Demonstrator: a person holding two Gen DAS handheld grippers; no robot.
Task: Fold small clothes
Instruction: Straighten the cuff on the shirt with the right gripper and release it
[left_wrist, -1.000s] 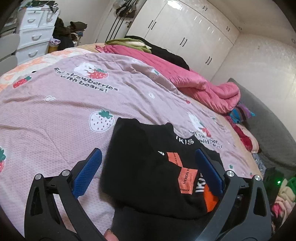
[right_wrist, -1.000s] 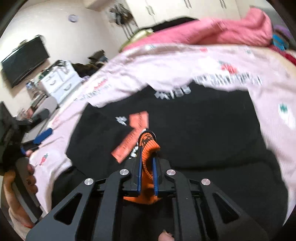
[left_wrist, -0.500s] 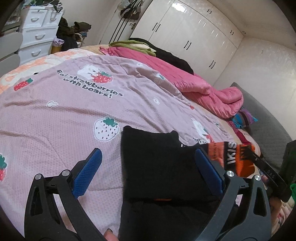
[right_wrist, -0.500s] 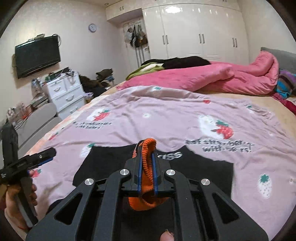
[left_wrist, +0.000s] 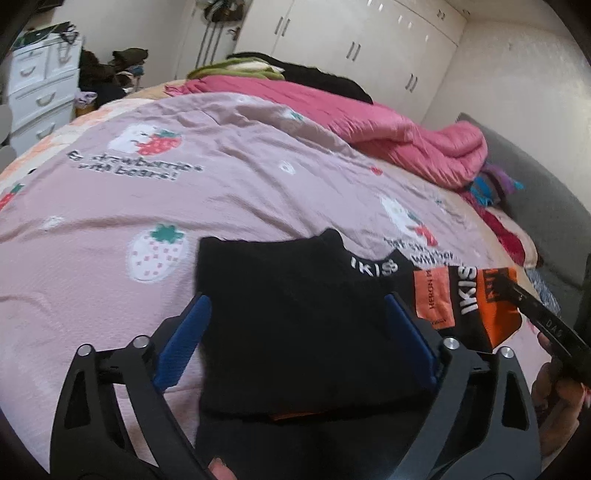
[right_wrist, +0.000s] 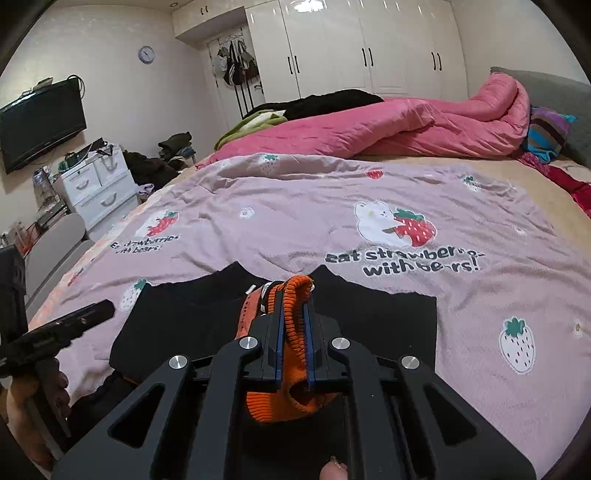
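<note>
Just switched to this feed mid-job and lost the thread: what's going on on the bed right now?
A person is folding a small black knit sweater with orange patches on the pink strawberry-print bedspread. The right gripper is shut on the sweater's orange ribbed cuff, holding that sleeve above the black body. The left gripper is open, its blue fingers straddling the flat sweater without pinching it; its jaws have just been closing slightly.

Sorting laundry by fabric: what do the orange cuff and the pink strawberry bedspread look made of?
Orange cuff: ribbed knit, likely wool or acrylic; parallel ridges show. Bedspread: thin woven cotton-like cloth, matte, finely textured, softly creased, with printed strawberries.
</note>
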